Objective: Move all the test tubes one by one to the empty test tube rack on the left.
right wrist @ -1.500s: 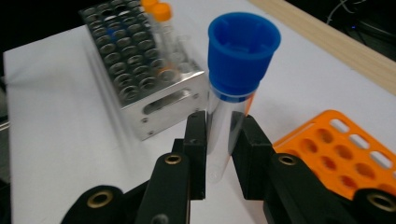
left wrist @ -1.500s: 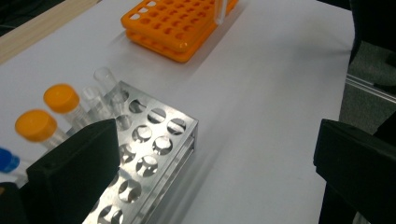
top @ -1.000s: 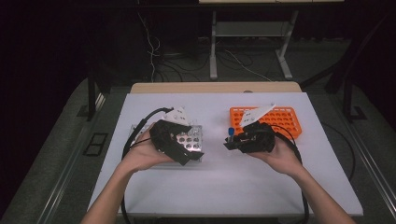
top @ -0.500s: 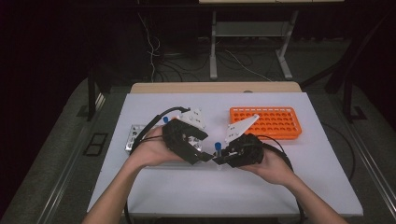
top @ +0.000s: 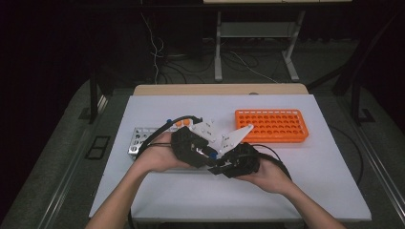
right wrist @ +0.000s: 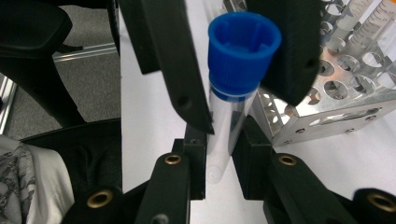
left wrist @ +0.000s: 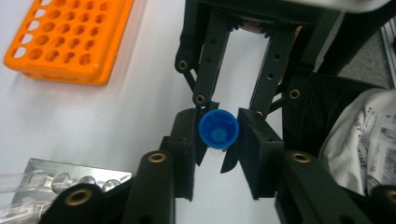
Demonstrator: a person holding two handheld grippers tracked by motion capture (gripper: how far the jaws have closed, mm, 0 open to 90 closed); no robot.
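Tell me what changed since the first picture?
Both grippers left the racks and met mid-table. The left gripper has just been closing on the blue cap of the tube that the right gripper holds. The orange rack stayed put.

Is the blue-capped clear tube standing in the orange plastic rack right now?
No, the blue-capped clear tube is held between both grippers, away from the orange plastic rack.

Both grippers moved from the racks to table centre, left gripper (top: 206,153) jaws just closed around blue cap (left wrist: 218,129), right gripper (top: 220,166) brought leftward.
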